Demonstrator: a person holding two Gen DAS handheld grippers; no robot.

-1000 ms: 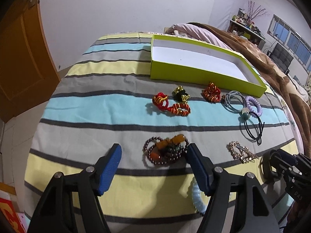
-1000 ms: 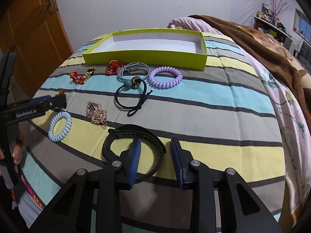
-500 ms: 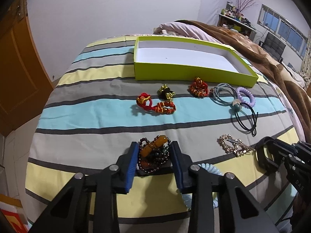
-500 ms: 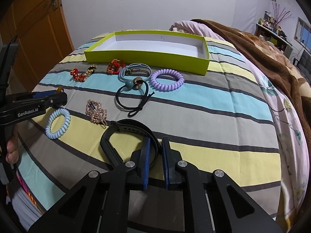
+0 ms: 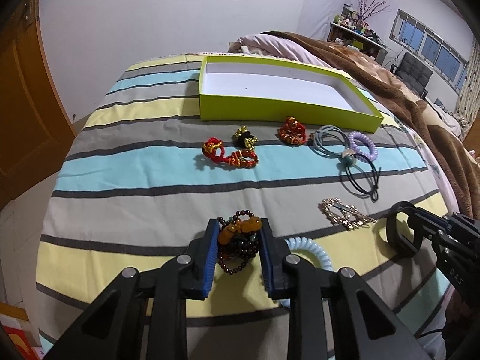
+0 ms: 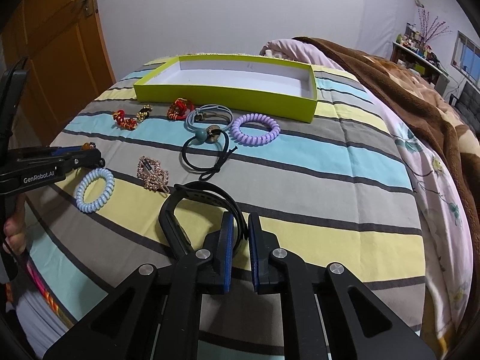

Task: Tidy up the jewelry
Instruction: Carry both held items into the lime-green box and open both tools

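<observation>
Striped bedspread (image 5: 150, 162): left hand-held gripper (image 5: 239, 228) closing on beaded bracelets (image 5: 240, 240), right hand-held gripper (image 6: 240, 222) pinching rubbery black band (image 6: 204, 193)

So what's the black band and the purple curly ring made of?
The black band looks like matte rubber or silicone: a smooth strap with a row of punched holes. The purple curly ring looks like glossy plastic: a springy coil, like phone cord, with shiny highlights. I can't be sure of either from the pictures alone.
</observation>
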